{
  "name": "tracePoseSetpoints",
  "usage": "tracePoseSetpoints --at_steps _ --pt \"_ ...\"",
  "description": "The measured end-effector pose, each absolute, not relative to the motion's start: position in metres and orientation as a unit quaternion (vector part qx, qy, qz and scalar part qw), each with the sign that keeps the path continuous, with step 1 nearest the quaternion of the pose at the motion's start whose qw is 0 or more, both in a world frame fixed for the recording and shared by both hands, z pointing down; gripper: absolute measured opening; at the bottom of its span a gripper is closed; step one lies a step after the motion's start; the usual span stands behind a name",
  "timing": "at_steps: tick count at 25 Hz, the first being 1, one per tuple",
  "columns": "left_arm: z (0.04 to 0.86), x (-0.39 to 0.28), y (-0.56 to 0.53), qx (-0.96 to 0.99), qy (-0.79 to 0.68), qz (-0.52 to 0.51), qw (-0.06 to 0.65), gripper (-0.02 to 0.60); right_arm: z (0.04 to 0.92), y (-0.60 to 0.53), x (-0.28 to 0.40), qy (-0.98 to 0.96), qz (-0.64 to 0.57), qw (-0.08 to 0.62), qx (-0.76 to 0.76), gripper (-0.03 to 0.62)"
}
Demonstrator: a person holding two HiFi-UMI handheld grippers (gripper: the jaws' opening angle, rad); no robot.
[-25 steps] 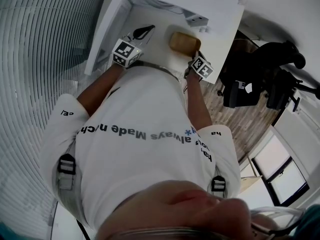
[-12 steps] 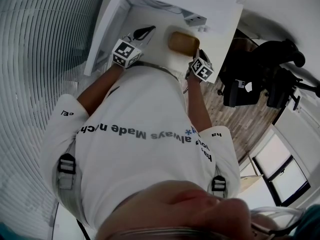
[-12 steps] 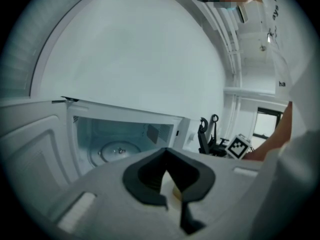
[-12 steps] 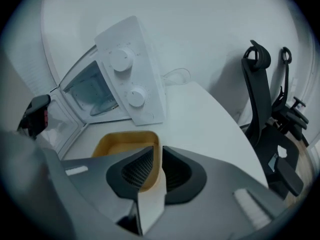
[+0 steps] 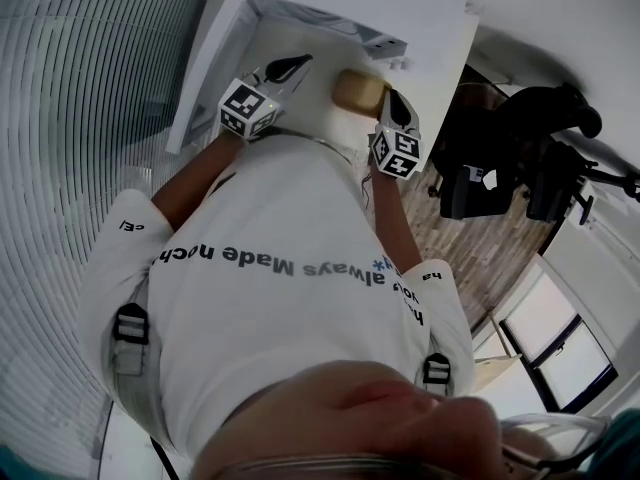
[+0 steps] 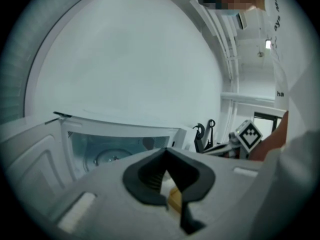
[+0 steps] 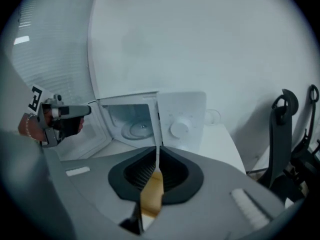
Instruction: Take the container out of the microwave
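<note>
White room, plain wall, slatted blinds [image 5: 70, 88] to one side. White tabletop [image 7: 219, 146] carries a white microwave oven [image 7: 181, 116]; its door [image 7: 92, 134] is swung open and the glass turntable [image 7: 136, 130] inside looks bare.

Tan, rounded oblong container [image 5: 358, 90]: out of the cavity, sitting on the tabletop in front of the oven, between the two tools. Long axis runs roughly across, from one gripper toward the other.

Right gripper [image 7: 157, 153]: jaws have just been closing and now stand nearly together, a thin slit only, with nothing between them. The container shows through that slit, below the tips and apart from them. In the head view it lies just beside this gripper, toward the person's left.

Left gripper [image 6: 166, 154]: jaws drawn together too, empty, pointed at the open oven. It is farther from the container than the right.

Judgement: removal looks done. Any re-grasp would fall to the right gripper, from above.
</note>
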State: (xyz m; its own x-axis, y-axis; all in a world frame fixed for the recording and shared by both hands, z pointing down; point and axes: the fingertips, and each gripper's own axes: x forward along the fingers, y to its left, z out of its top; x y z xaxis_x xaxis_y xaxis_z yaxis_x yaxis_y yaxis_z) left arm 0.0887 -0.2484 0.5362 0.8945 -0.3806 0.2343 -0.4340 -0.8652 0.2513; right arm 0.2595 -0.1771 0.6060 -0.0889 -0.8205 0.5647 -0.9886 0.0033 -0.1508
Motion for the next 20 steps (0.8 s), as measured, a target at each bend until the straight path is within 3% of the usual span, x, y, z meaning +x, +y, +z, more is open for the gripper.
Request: tracePoseSetpoints --at_steps 8,20 --pt "0.484 0.082 -0.251 0.965 -0.214 0.069 0.138 0.003 0.502 -0.196 0.211 -0.761 0.161 0.146 0.611 0.008" --pt "0.411 0.090 -0.254 0.970 -0.200 0.049 0.130 0.002 0.396 -0.217 0.179 -0.797 0.114 0.095 0.585 0.002"
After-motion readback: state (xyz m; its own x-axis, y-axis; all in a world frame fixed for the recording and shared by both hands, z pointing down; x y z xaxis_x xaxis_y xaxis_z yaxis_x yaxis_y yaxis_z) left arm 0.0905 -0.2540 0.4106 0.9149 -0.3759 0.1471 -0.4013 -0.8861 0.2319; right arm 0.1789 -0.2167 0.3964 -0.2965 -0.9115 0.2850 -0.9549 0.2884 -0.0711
